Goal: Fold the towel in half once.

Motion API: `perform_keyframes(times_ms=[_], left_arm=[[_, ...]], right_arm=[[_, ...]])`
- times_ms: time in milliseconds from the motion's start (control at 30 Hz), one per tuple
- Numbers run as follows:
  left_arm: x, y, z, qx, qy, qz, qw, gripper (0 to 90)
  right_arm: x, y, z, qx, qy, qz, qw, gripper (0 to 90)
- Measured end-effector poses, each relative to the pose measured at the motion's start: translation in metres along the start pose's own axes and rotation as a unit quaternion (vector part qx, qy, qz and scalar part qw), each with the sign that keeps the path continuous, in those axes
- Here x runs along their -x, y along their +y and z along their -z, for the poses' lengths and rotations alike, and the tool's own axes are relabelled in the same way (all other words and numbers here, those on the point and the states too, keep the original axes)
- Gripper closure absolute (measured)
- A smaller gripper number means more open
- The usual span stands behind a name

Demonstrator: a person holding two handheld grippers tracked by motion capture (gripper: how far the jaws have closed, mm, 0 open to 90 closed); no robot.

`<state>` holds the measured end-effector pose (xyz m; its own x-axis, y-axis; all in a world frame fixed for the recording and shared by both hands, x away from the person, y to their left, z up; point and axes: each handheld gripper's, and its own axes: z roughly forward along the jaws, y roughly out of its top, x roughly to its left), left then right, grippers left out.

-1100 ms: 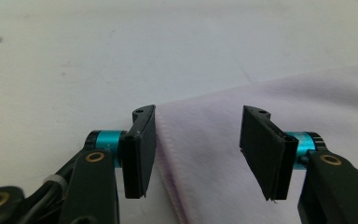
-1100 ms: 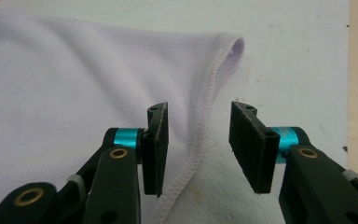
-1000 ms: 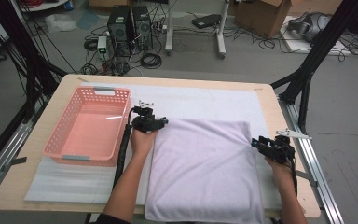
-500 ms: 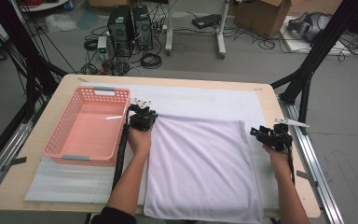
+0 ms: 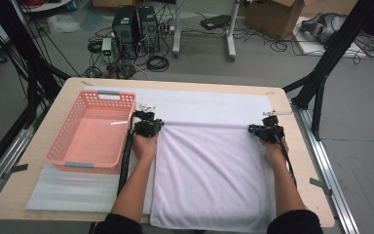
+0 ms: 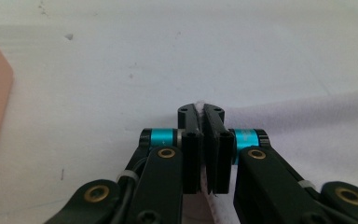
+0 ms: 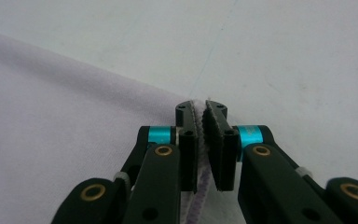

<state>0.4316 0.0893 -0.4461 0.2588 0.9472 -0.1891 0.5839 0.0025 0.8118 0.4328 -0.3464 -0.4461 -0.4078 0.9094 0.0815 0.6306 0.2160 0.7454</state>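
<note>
The near edge of the towel [image 5: 209, 180] runs off the bottom of the high view, and both far corners are buried between jaws, so you can't see much of them. Left gripper [image 5: 148, 127] is clamped on the far left corner, at about 10 o'clock of the towel; a sliver of cloth pokes out between its pads [image 6: 192, 140]. Right gripper [image 5: 268, 131] has just closed on the far right corner, at about 2 o'clock. Both forearms reach straight forward, flat along the towel's sides. Pink basket [image 5: 65, 151] sits at 9 o'clock on the table [image 5: 24, 192].
</note>
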Motion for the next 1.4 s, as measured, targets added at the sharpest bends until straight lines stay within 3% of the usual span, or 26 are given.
perform_keyframes(times_ms=[67,167,233,300,400,467,500,567,633,800,900,1000,1067,1100,1133,1200,1233,1267,1300,1333,1400], left_arm=[[0.002,0.007,0.003,0.002,0.001,0.013,0.9999,85.8],[0.005,0.02,0.007,0.024,0.011,0.014,0.9996,85.8],[0.006,0.029,0.009,0.044,0.017,0.017,0.9987,86.0],[0.008,0.037,0.01,0.058,0.025,0.014,0.9979,86.1],[0.009,0.041,0.01,0.072,0.033,0.012,0.9967,86.0],[0.009,0.038,0.006,0.065,0.045,0.012,0.9968,83.1],[0.01,0.037,0.004,0.061,0.057,0.007,0.9965,75.9],[0.009,0.035,0.003,0.047,0.05,0.014,0.9975,53.1],[0.013,0.035,0.005,0.046,0.046,-0.005,0.9979,49.5],[0.021,0.03,0.003,0.015,0.012,-0.035,0.9992,53.7],[0.026,0.024,0.0,-0.009,0.005,-0.054,0.9985,53.8],[0.027,0.014,0.003,0.004,-0.001,-0.053,0.9986,55.9],[0.026,0.009,0.002,-0.007,-0.016,-0.05,0.9986,52.8],[0.026,0.007,0.002,-0.007,-0.026,-0.054,0.9981,49.3],[0.027,0.005,0.003,-0.006,-0.035,-0.059,0.9977,47.2],[0.028,0.002,0.006,-0.004,-0.052,-0.056,0.997,40.9],[0.028,0.001,0.009,0.0,-0.062,-0.055,0.9966,38.9],[0.028,0.001,0.012,0.003,-0.07,-0.054,0.9961,37.0],[0.028,0.0,0.015,0.006,-0.083,-0.054,0.995,36.4],[0.027,-0.001,0.019,0.008,-0.098,-0.058,0.9934,36.0],[0.026,-0.004,0.027,0.015,-0.122,-0.063,0.9904,35.6]], right_arm=[[0.002,0.003,0.003,0.009,-0.015,0.001,0.9998,86.4],[0.009,0.008,0.015,0.066,-0.024,-0.022,0.9973,86.6],[0.008,0.014,0.021,0.098,-0.037,-0.001,0.9946,86.6],[0.005,0.019,0.026,0.13,-0.051,0.027,0.9898,86.5],[0.003,0.027,0.024,0.143,-0.064,0.032,0.9872,86.1],[0.0,0.03,0.019,0.141,-0.08,0.03,0.9863,80.5],[-0.002,0.031,0.015,0.135,-0.086,0.018,0.987,69.8],[-0.001,0.031,0.014,0.137,-0.088,-0.015,0.9866,59.2],[0.001,0.03,0.016,0.135,-0.081,-0.027,0.9872,56.6],[0.003,0.025,0.025,0.116,-0.061,-0.026,0.9911,60.3],[-0.001,0.017,0.027,0.08,-0.046,-0.013,0.9956,62.1],[-0.003,0.002,0.024,0.04,-0.038,-0.006,0.9985,61.2],[-0.002,-0.007,0.019,-0.011,-0.026,-0.013,0.9995,56.5],[-0.003,-0.01,0.017,-0.03,-0.028,-0.005,0.9991,57.1],[-0.004,-0.013,0.019,-0.014,-0.039,-0.001,0.9991,60.7],[-0.005,-0.018,0.022,-0.003,-0.089,0.026,0.9957,59.6],[-0.003,-0.018,0.024,-0.002,-0.094,0.005,0.9955,59.8],[-0.003,-0.018,0.025,-0.003,-0.109,0.003,0.994,61.0],[-0.006,-0.017,0.027,-0.01,-0.134,0.009,0.9908,65.7],[-0.008,-0.018,0.031,-0.009,-0.149,0.019,0.9887,60.8],[-0.008,-0.019,0.042,0.02,-0.11,-0.005,0.9937,58.4]])
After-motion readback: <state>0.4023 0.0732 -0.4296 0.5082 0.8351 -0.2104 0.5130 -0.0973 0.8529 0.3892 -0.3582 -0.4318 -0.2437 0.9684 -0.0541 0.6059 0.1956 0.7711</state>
